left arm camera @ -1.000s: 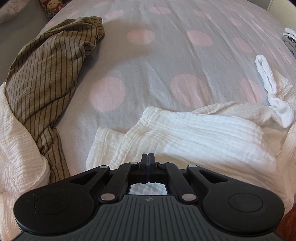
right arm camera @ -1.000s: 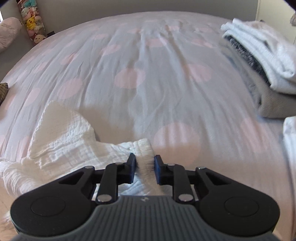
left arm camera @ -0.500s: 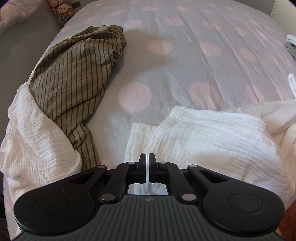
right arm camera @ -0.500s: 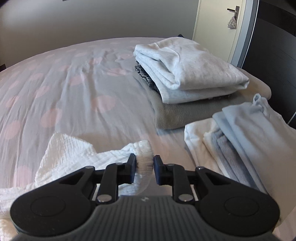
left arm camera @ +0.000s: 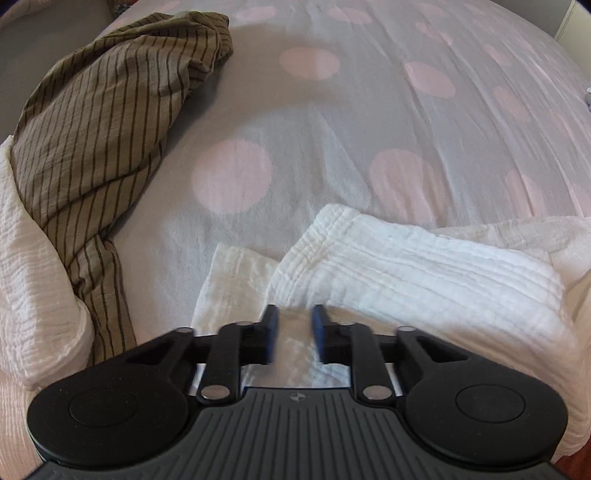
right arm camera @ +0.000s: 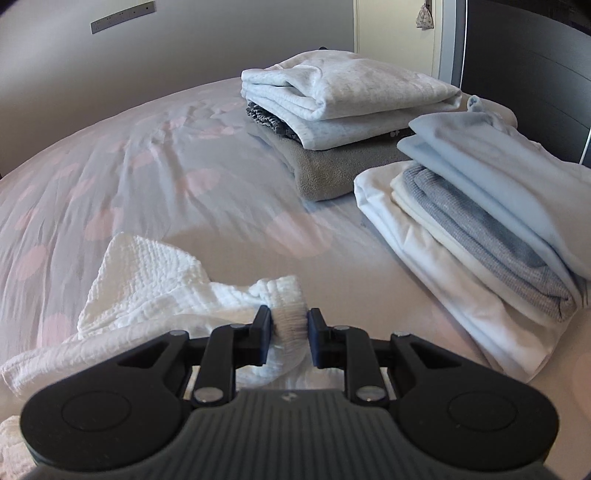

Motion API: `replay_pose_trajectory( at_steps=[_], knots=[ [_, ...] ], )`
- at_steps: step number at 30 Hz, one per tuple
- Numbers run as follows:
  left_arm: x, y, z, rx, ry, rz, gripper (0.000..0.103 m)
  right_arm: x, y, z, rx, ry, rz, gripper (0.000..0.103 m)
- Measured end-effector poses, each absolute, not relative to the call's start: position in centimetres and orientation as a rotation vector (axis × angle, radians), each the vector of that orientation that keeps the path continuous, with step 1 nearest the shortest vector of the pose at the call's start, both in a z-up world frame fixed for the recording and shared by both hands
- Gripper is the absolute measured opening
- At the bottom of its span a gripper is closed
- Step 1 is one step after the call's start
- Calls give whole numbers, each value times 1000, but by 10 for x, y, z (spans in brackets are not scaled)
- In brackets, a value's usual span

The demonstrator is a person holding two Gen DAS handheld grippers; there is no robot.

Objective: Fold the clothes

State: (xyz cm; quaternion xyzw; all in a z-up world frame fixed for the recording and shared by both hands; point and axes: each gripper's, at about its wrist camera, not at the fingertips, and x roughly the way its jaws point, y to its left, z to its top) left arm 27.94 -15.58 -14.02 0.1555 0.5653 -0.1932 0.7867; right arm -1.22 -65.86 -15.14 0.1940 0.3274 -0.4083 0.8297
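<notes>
Spotted bed [left arm camera: 369, 122] with white garment [left arm camera: 424, 266], folded stacks [right arm camera: 347, 107].

Around me: polka-dot duvet cover [left arm camera: 369, 122] over the bed; grey wall [right arm camera: 184, 55]; cream door [right arm camera: 395, 33] past the bed's far corner.

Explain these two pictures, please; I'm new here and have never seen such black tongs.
A person holds a two-finger gripper in each hand; each carries a camera looking along its fingers. Both look at a dotted bed cover. In the left view, the left gripper has just been opening its jaws; they stand apart over the white crinkled garment, pressing nothing. A striped brown garment lies beside it. In the right view, the right gripper pinches the white garment's edge; two folded stacks lie beyond.
</notes>
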Motion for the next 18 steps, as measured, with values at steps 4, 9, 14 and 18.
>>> replay_pose_trajectory(
  at_steps=[4,9,14,18],
  knots=[
    [265,-158,-128,429,1180,-475,0,-11,-659,-151,406,691,-874,24],
    [250,-142,-106,578,1178,-501,0,-10,-659,-153,400,705,-879,24],
    [252,-119,-89,490,1165,-509,0,-10,-657,-150,395,703,-876,24],
    [257,-120,-94,424,1165,-529,9,-12,-657,-149,395,696,-879,24]
  ],
)
